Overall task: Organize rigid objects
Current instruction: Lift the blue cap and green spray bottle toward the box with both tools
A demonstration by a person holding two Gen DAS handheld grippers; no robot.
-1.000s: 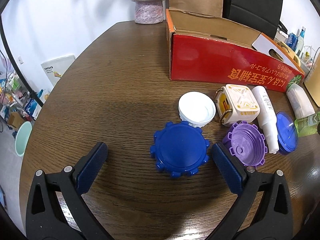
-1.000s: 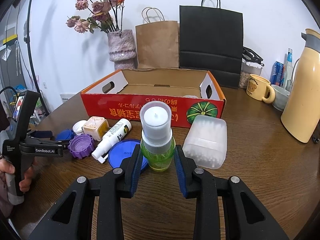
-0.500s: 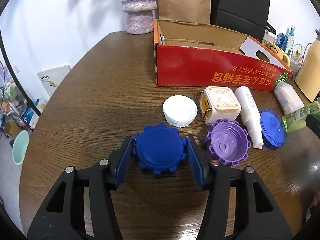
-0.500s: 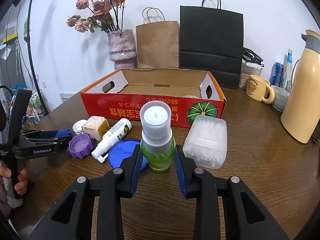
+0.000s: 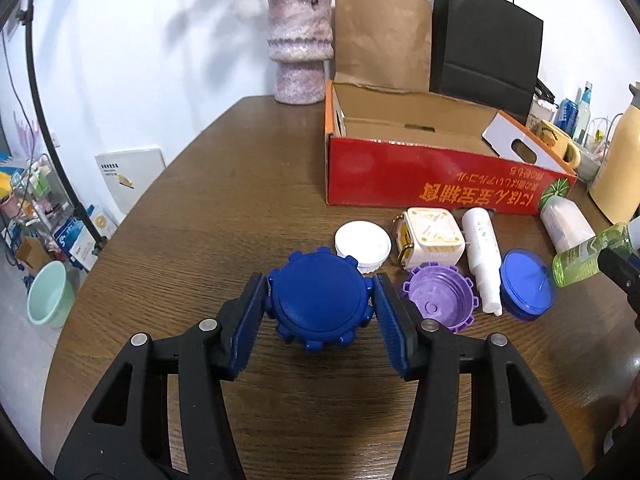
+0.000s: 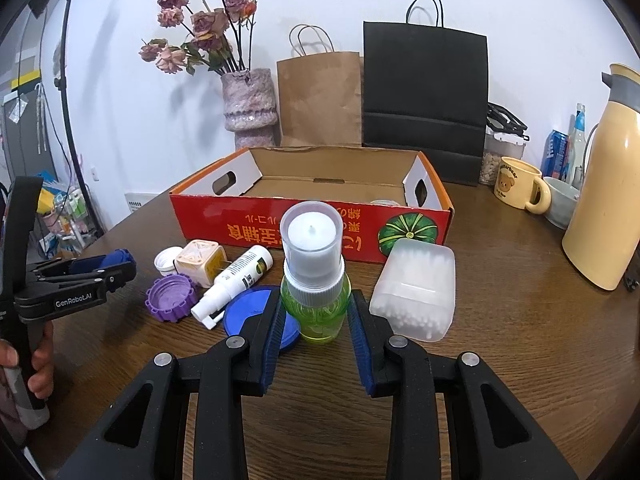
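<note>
Pick-up step: the left gripper [image 5: 320,306] clamps the blue lid [image 5: 318,300] just above the table; the right gripper [image 6: 314,320] grips the green bottle [image 6: 316,304] (upright). Next, probably into the box [image 5: 400,176].

Background on my wooden table [image 6: 520,360]: a mottled pink vase [image 6: 250,106] of dried roses [image 6: 196,28] stands at the far edge by the white wall; beside it a brown paper bag [image 6: 320,100], then a black paper bag [image 6: 426,96], both upright with handles up; at far right a cream thermos jug [image 6: 604,200] with a grey collar; near it a yellow bear mug [image 6: 516,188], a pale bowl [image 6: 562,200] and a blue can [image 6: 556,154]; off the table's left side, a mint-green basin [image 5: 50,298] on the floor.
</note>
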